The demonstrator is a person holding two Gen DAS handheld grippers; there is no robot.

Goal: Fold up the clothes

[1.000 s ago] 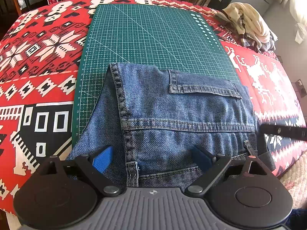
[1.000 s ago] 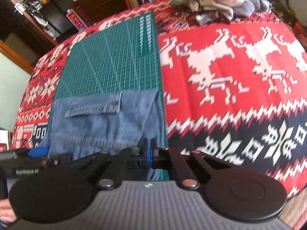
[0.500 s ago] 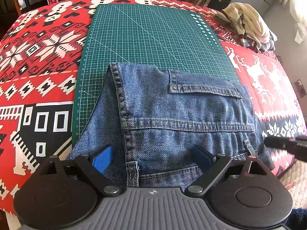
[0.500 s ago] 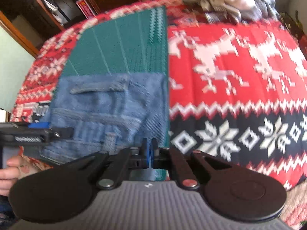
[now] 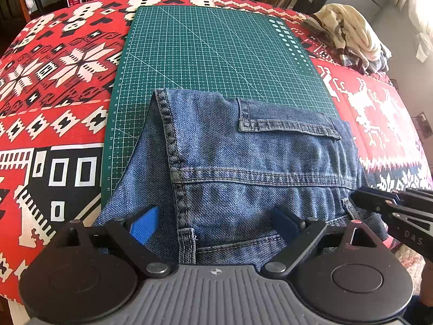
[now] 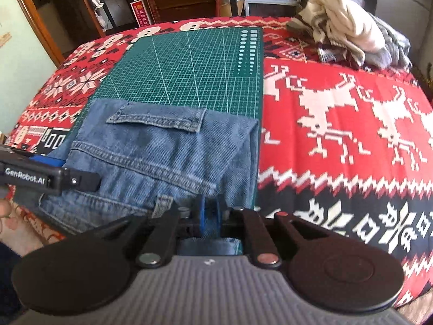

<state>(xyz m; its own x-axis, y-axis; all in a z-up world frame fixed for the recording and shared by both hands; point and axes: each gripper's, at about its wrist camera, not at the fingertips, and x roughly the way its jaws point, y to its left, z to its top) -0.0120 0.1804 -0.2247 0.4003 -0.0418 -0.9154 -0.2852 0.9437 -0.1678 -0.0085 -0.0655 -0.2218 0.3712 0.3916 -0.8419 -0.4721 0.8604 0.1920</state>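
The near hem of the folded jeans [image 5: 243, 168] runs under the left gripper [image 5: 216, 224] body in the left wrist view, so the waistband edge there is hidden. In the right wrist view the right gripper [image 6: 209, 214] covers the denim pinched between its fingers [image 6: 201, 211], and the grip point itself cannot be seen. The jeans cover the near part of the green cutting mat [image 6: 189, 62]. The clothes pile [image 6: 349, 32] is a jumble; separate garments cannot be told apart. Shelf items in the background are too small to identify. A hand [image 6: 4, 208] is cut off at the left edge.
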